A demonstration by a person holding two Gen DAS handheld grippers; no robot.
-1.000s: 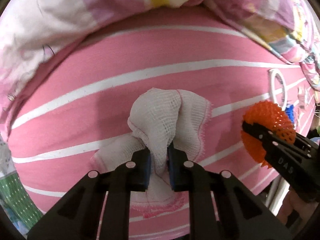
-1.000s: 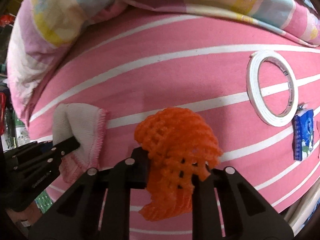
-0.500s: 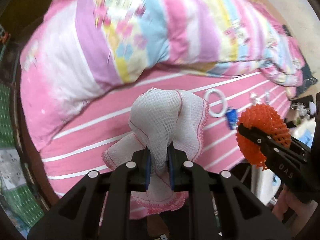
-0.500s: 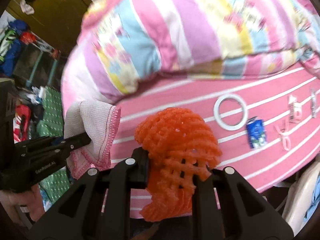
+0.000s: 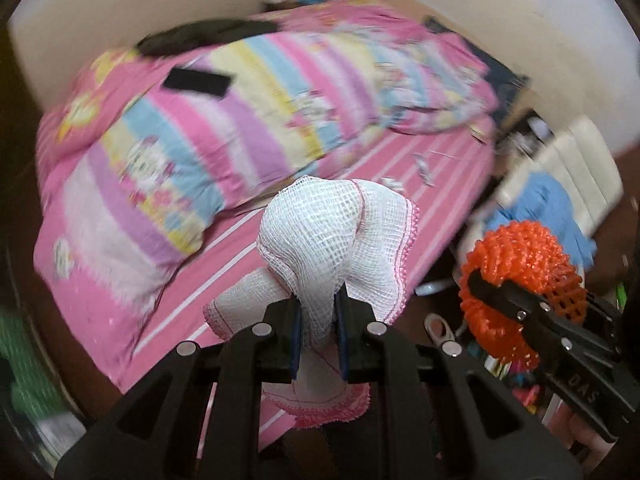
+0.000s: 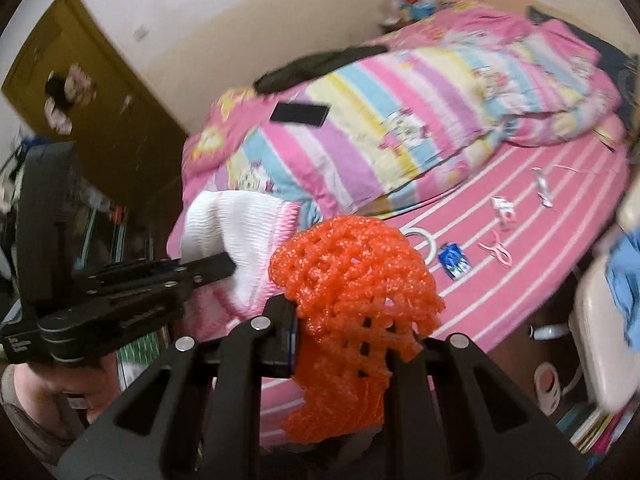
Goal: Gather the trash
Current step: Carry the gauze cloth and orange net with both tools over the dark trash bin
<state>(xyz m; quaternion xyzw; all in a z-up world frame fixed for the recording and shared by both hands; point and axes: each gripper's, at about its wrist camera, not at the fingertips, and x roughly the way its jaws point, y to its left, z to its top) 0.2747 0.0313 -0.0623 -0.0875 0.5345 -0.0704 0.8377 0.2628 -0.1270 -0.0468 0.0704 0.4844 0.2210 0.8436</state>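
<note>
Left wrist cam: I've got my left gripper (image 5: 316, 334) pinching the white gauze cloth (image 5: 336, 236) at frame centre, right gripper (image 6: 340, 340) clamped on the orange foam net (image 6: 352, 276), but blue wrapper (image 6: 453, 260) etc. remain center-right on the bed (image 6: 540, 280).

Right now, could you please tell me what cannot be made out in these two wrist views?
- Right wrist view: orange foam net covers the right gripper's right finger.
- Right wrist view: white tape ring, partly behind the net.
- Both views: striped quilt's print, blurred.
- Small blue packet: lettering too small.
</note>
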